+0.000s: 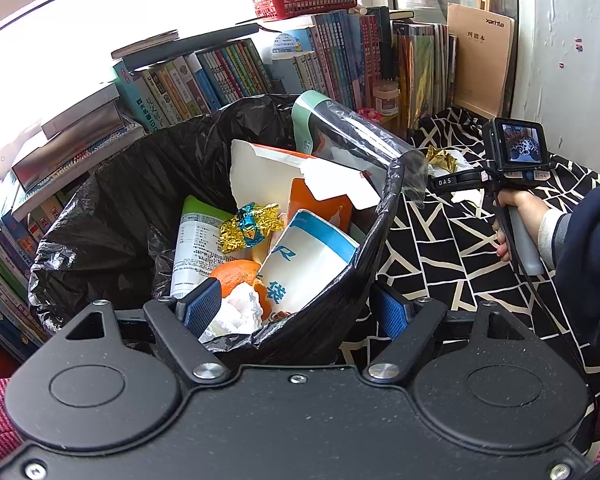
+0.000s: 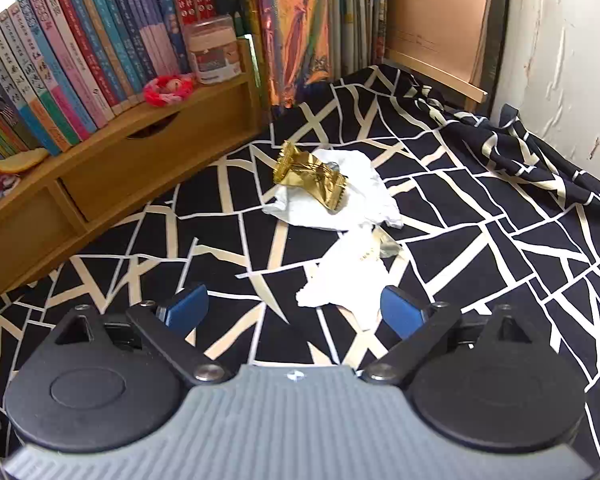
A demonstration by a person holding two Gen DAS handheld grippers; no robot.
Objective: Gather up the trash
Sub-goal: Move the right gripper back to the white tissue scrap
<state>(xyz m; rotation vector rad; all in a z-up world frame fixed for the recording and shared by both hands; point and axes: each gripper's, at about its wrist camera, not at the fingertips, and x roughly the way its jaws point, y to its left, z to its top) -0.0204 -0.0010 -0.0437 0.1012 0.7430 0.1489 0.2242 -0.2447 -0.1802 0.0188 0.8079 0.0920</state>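
Observation:
A bin lined with a black bag (image 1: 112, 216) fills the left wrist view. It holds torn cardboard (image 1: 268, 168), a gold and blue foil wrapper (image 1: 250, 226), orange peel (image 1: 236, 274), a white pouch (image 1: 304, 268) and crumpled tissue (image 1: 238, 314). My left gripper (image 1: 300, 312) is open and straddles the bin's near rim, one finger inside and one outside. On the black-and-white cloth (image 2: 480, 208) lie a gold wrapper (image 2: 308, 176) on a white tissue (image 2: 360, 196) and a nearer crumpled tissue (image 2: 340, 280). My right gripper (image 2: 294, 310) is open, with the nearer tissue just ahead between its fingers.
Rows of books (image 2: 80, 52) stand on a wooden drawer shelf (image 2: 140, 160) left of the cloth, with a jar (image 2: 214, 52) and a red ornament (image 2: 168, 88). A white wall (image 2: 560, 60) bounds the right. A person's hand (image 1: 516, 208) holds the right gripper beside the bin.

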